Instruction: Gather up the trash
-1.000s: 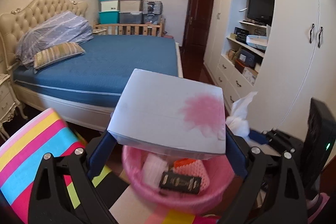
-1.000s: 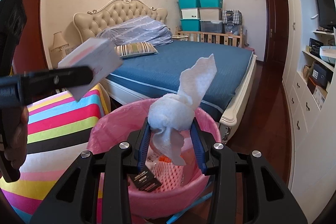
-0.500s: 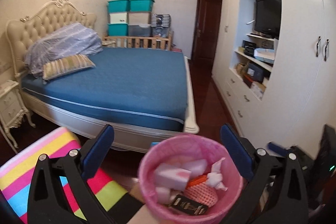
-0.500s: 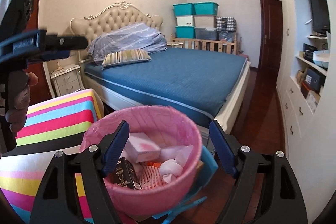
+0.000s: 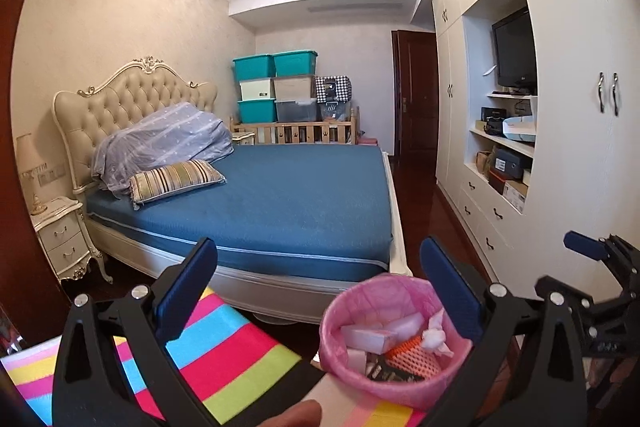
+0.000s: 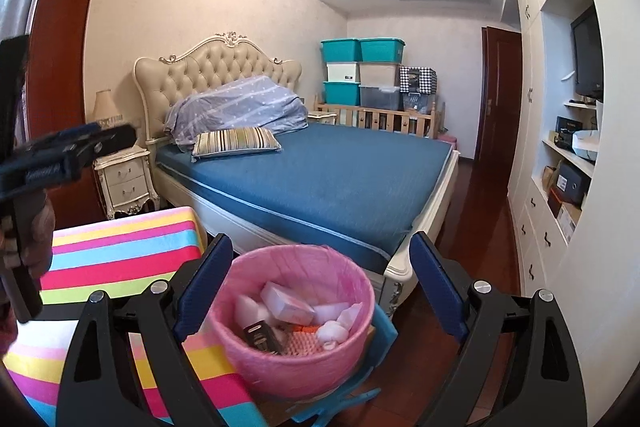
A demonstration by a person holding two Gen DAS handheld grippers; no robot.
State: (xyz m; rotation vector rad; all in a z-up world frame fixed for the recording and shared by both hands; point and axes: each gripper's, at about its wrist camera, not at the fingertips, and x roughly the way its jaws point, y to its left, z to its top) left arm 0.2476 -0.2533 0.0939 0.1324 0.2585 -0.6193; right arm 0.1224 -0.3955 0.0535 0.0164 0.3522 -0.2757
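Pink bin (image 6: 296, 323), lined with a pink bag, stands at the edge of the striped surface (image 6: 120, 259), near the foot corner of the bed (image 6: 320, 183). Inside it: white box with a pink stain (image 6: 286, 303), crumpled white tissue (image 6: 332, 333), small black box (image 6: 262, 337), orange mesh piece (image 6: 300, 341), other pale scraps. Same bin (image 5: 384, 339) in the left wrist view, lower right of centre, the tissue (image 5: 436, 337) lying against the right side of the heap.

Right hand-held gripper (image 6: 320, 283): jaws have just been opening, now spread wide either side of the bin, above it. Nothing between the blue pads; tissue is released and lies in the bin.

Left hand-held gripper (image 5: 318, 295): jaws have just been opening further, spread at their widest, empty. Stained box (image 5: 368, 337) sits in the bin, not in the pads. A fingertip (image 5: 296, 413) shows at the bottom edge.

Each tool shows in the other's view: left one (image 6: 60, 155) at far left, gripped by a hand (image 6: 34, 235); right one (image 5: 600, 259) at far right.

Blue cloth-like item (image 6: 384, 331) under the bin's right side. Dark wood floor (image 6: 472, 211) beyond; wardrobe wall (image 6: 592, 267) to the right.
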